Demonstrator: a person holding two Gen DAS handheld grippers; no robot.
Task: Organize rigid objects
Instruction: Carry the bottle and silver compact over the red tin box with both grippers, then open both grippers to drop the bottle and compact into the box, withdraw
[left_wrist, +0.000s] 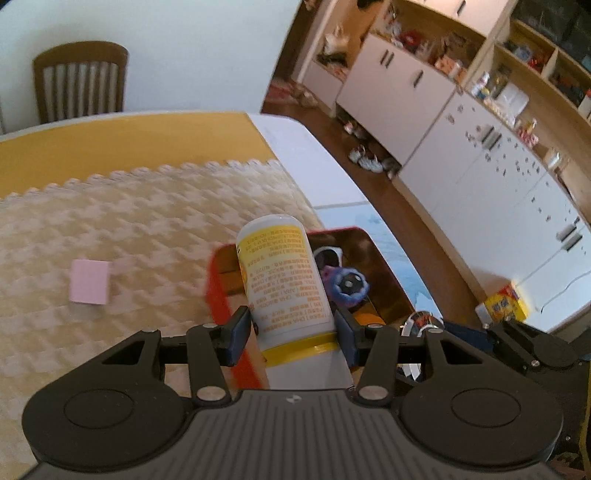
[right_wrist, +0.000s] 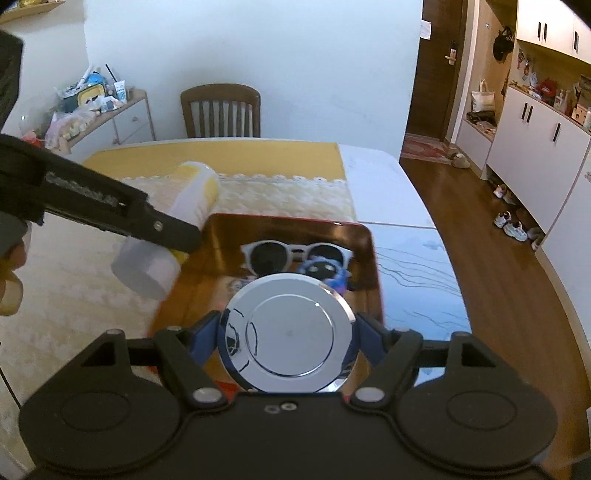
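My left gripper (left_wrist: 291, 328) is shut on a white bottle with a yellow label (left_wrist: 282, 280), held tilted over the left edge of a red tray (left_wrist: 216, 291) with a shiny gold floor. The bottle also shows in the right wrist view (right_wrist: 184, 206). My right gripper (right_wrist: 286, 332) is shut on a round chrome disc (right_wrist: 288, 336) above the tray's near part (right_wrist: 373, 258). Inside the tray lie white sunglasses (right_wrist: 295, 253) and a small blue toy (right_wrist: 327, 275), which also shows in the left wrist view (left_wrist: 345, 286).
A pink block (left_wrist: 89, 281) lies on the cream lace cloth (left_wrist: 140, 221) left of the tray. A wooden chair (right_wrist: 221, 110) stands at the table's far side. The table edge (right_wrist: 417, 192) drops to wood floor on the right, with white cabinets (right_wrist: 532, 147) beyond.
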